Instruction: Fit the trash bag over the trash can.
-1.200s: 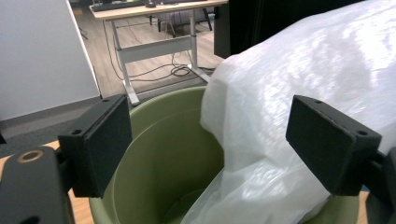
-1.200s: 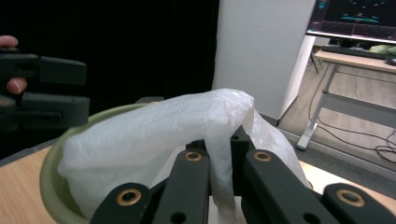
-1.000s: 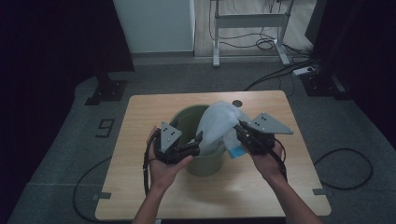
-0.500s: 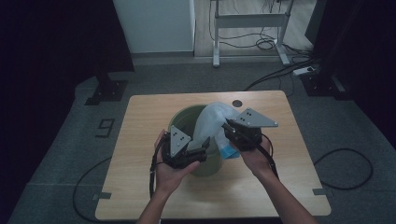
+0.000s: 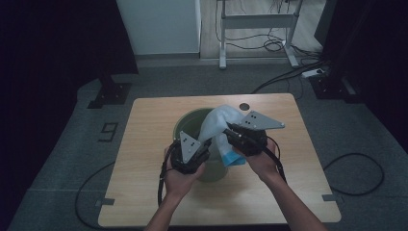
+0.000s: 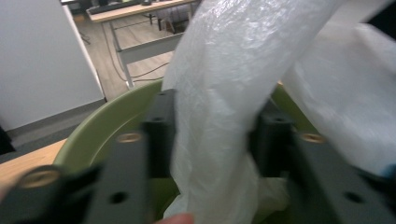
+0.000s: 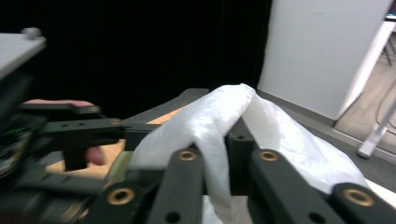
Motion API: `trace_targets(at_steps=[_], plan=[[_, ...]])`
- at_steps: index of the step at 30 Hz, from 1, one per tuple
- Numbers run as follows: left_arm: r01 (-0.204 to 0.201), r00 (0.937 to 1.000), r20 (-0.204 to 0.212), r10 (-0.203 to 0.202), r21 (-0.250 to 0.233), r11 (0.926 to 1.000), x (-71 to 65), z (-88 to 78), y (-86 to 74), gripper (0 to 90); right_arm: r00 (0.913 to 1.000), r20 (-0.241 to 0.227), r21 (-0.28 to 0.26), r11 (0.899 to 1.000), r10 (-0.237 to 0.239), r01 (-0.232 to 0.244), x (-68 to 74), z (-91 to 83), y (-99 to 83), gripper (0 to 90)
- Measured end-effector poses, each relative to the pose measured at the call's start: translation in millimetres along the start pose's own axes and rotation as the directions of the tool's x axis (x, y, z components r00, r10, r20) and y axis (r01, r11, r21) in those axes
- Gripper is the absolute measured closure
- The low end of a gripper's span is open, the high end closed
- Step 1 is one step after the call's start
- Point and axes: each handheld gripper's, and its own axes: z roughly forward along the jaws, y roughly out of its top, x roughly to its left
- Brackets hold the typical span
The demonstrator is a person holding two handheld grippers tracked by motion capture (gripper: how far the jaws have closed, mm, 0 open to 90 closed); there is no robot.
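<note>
White plastic bag lies between, seemingly gripped by, left tool.

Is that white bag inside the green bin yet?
Partly: the bag drapes over the bin's rim, its lower end hanging inside, with most bunched above.

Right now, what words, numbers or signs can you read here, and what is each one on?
"9": a pale digit marked on the grey floor, left of the table.
No text shows on the green bin, the white bag or either gripper.
</note>
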Motion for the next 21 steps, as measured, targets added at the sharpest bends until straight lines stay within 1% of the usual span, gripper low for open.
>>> trace_targets(at_steps=[2,3,4,7,10,12,15,16,17,21], plan=[[0.016,0.9998,0.012,-0.016,-0.002,0.9999,3.1,1.5,-1.2,75.7,0.9997,-0.022,-0.002,1.0,-0.009,0.009,1.8,-1.6,-1.2,76.9],[0.019,0.9997,0.017,-0.019,-0.005,0.9998,4.6,1.8,-1.7,81.1,0.9997,-0.022,-0.002,1.0,-0.013,0.013,3.2,-3.1,-1.9,70.5],[0.025,0.9994,0.024,-0.024,-0.008,0.9997,5.5,2.0,-2.1,84.3,0.9997,-0.016,-0.005,1.0,-0.019,0.019,4.4,-4.5,-2.5,64.1],[0.041,0.9991,0.008,-0.041,-0.007,0.9991,7.6,3.6,-3.3,88.8,0.9999,-0.015,-0.016,1.0,-0.006,0.006,8.2,-10.5,-4.4,49.6],[0.069,0.9976,0.007,-0.07,0.009,0.9975,12.5,6.8,-5.0,89.5,0.9999,-0.012,-0.036,0.999,0.007,-0.008,13.0,-21.5,-6.9,39.8],[0.083,0.9965,0.005,-0.083,0.014,0.9965,15.2,7.4,-6.3,89.6,0.9999,-0.002,-0.046,0.999,0.014,-0.014,16.6,-30.3,-10.6,37.2],[0.089,0.996,0.002,-0.089,0.015,0.9959,16.9,7.1,-7.1,89.6,0.9998,0.007,-0.058,0.998,0.017,-0.017,22.4,-46.1,-23.0,35.8],[0.091,0.9959,0.002,-0.091,0.015,0.9958,17.3,6.8,-7.1,89.6,0.9996,0.021,-0.054,0.998,0.018,-0.017,24.0,-52.2,-29.6,35.5],[0.093,0.9956,0.003,-0.093,0.013,0.9956,17.6,6.4,-7.1,89.6,0.9994,0.026,-0.051,0.998,0.023,-0.022,24.9,-56.7,-35.7,35.5],[0.096,0.9954,0.006,-0.096,0.014,0.9953,18.5,5.5,-6.2,89.5,0.9969,0.056,-0.033,0.998,0.055,-0.053,26.9,-71.9,-63.2,34.3]])
